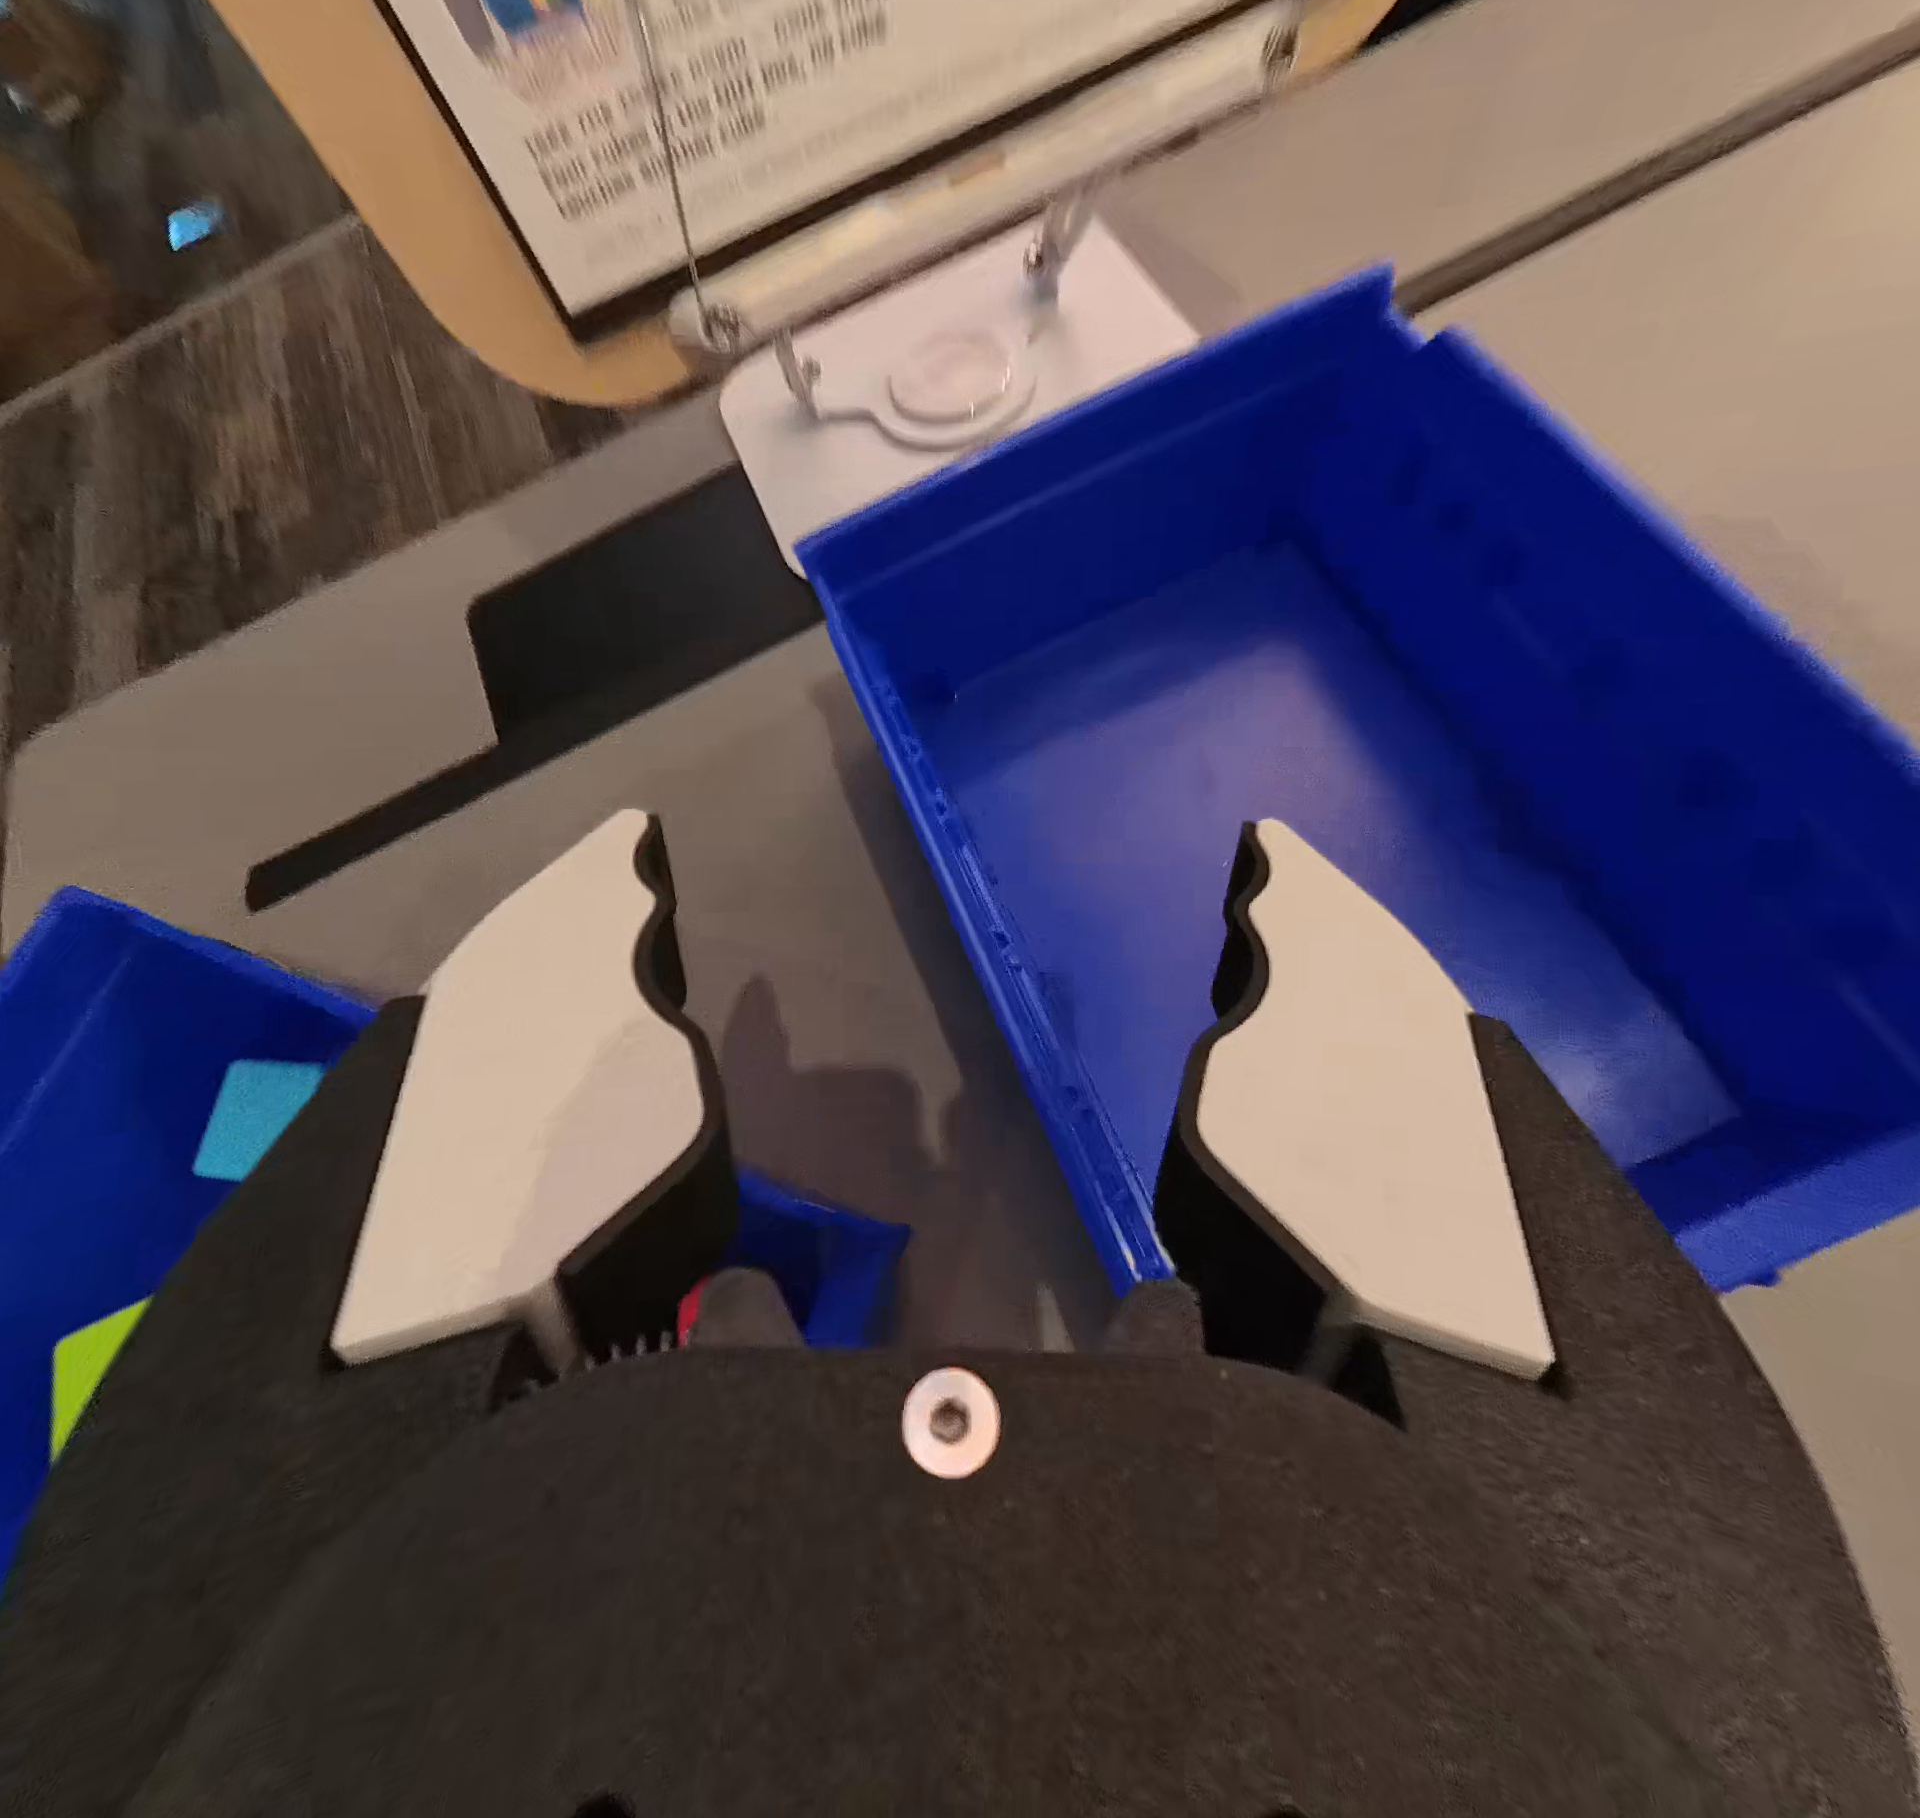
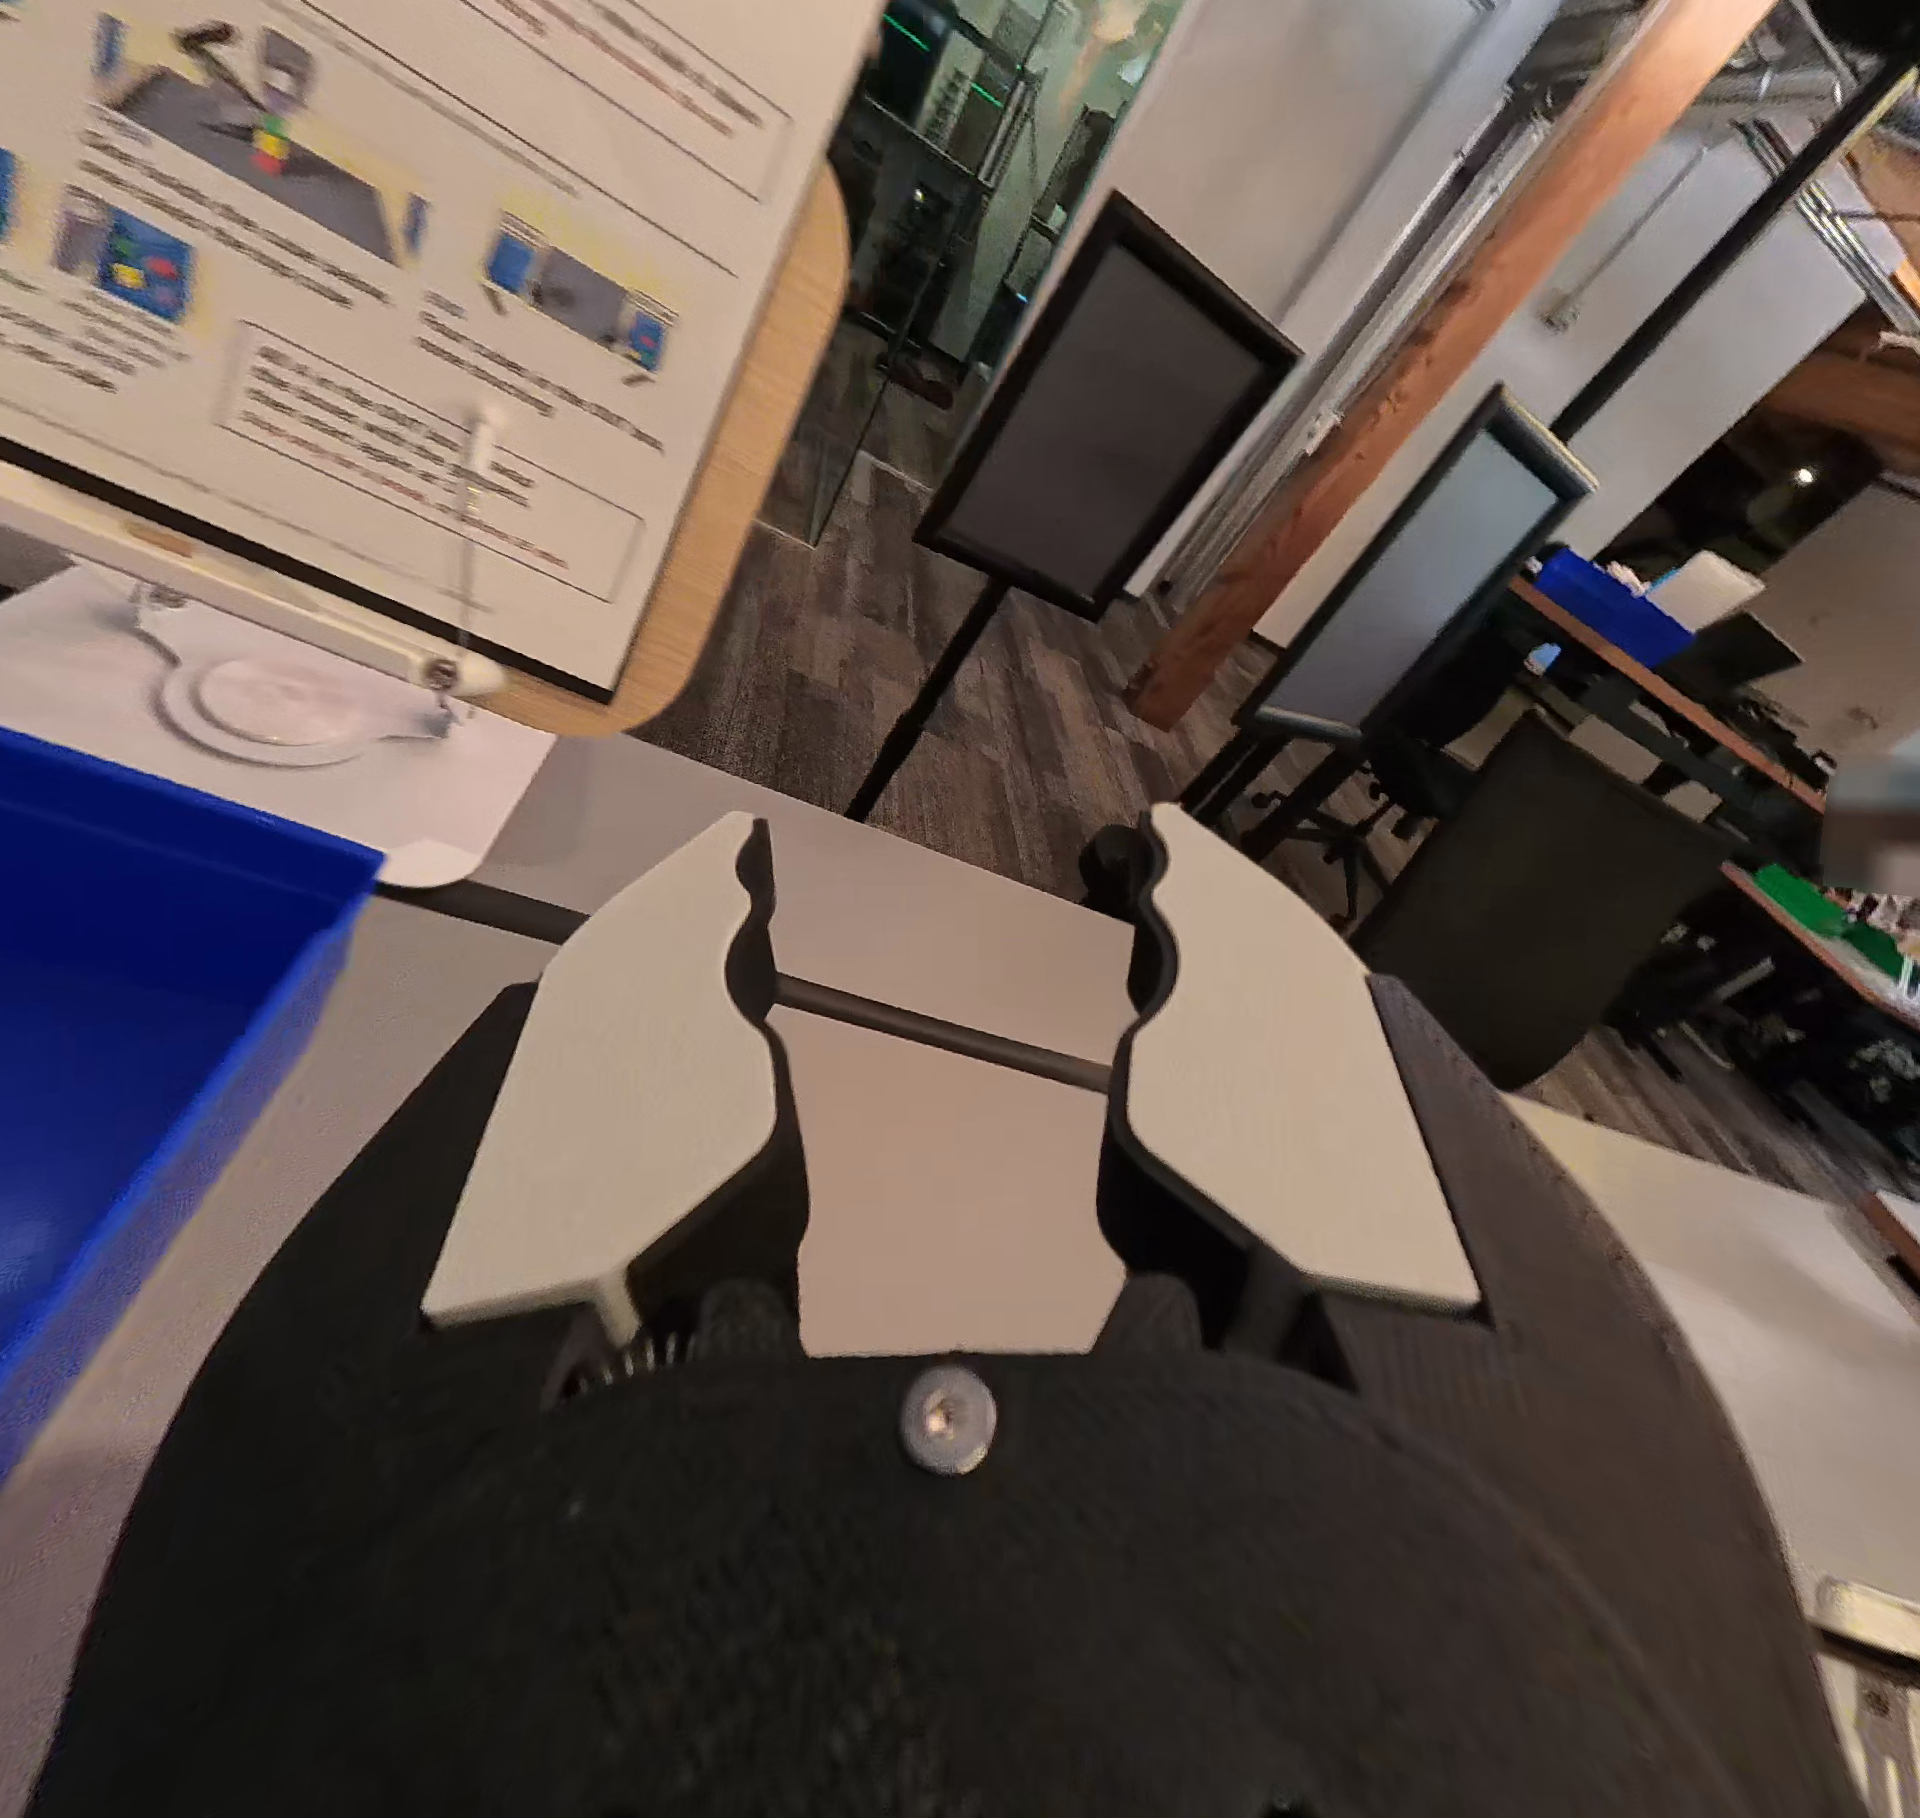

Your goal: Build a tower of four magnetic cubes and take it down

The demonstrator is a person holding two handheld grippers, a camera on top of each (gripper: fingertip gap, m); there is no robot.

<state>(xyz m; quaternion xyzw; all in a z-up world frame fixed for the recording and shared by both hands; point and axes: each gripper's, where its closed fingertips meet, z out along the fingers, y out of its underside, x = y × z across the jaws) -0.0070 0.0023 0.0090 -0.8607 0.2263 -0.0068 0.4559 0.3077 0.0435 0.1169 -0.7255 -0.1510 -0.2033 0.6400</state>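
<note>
Both claws are spread, nothing gripped: left claw [image 1: 951, 869] beside the large blue bin [image 1: 1351, 729], right claw [image 2: 961, 859] past it. Cubes [image 1: 255, 1114] lie in the small bin [image 1: 62, 1041] left. The instruction sheet [image 2: 416, 210] behind is blurred.

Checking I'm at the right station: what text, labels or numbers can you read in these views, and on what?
Instruction sheet behind the bin: printed lines and small pictures, all motion-blurred, unreadable.
Large blue bin: no marking visible.
Left tool, right tool: no lettering visible.
</note>
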